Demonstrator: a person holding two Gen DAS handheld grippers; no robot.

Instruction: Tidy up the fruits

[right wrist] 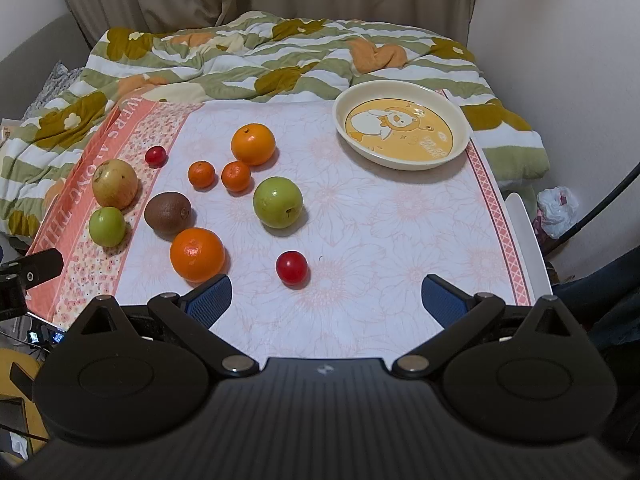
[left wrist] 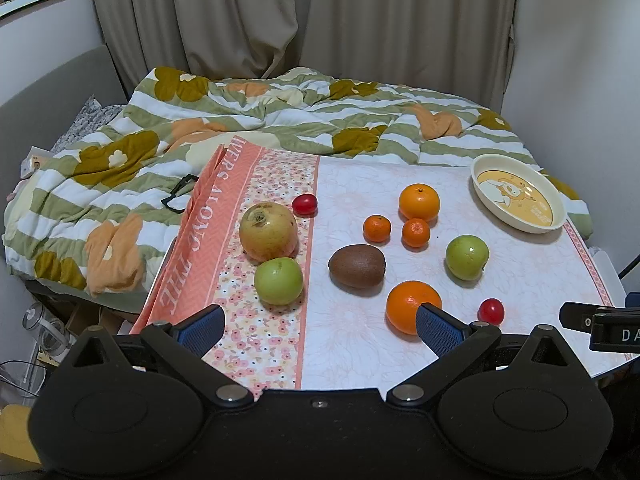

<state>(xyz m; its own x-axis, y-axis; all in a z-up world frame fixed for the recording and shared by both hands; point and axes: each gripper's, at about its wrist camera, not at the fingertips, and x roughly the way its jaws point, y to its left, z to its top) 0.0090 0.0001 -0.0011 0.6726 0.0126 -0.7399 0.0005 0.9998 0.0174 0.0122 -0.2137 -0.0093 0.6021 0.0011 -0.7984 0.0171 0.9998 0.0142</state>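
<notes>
Both grippers sit at the near edge of the table with nothing in them: my left gripper (left wrist: 320, 326) is spread wide over the floral border of the cloth, and my right gripper (right wrist: 326, 300) is just as wide over the pale middle. I read that as a starting stance, jaws pre-opened so either can drop onto a fruit without a pause.

Nearest the right gripper is a cherry tomato (right wrist: 291, 267), just ahead and a little left of centre. Left of that lies a large orange (right wrist: 197, 254), partly masked by my left gripper's right finger in the left wrist view. Behind the orange is the kiwi (right wrist: 167, 212), and towards the middle a green apple (right wrist: 278, 202). Farther back, two mandarins (right wrist: 201, 174) sit side by side, not quite touching, with a second large orange (right wrist: 253, 144) just behind them. On the left border are a smaller green apple (right wrist: 107, 226), a yellowish pomegranate (right wrist: 115, 183) just beyond it, and another cherry tomato (right wrist: 155, 156).

No fruit is in the cream cartoon plate (right wrist: 460, 142), which stands at the far right corner, well apart from everything. I judge it the collecting spot, so no sorting is done yet. My likely first pick is the near tomato; being small and round, it may roll if one finger nudges it early.
</notes>
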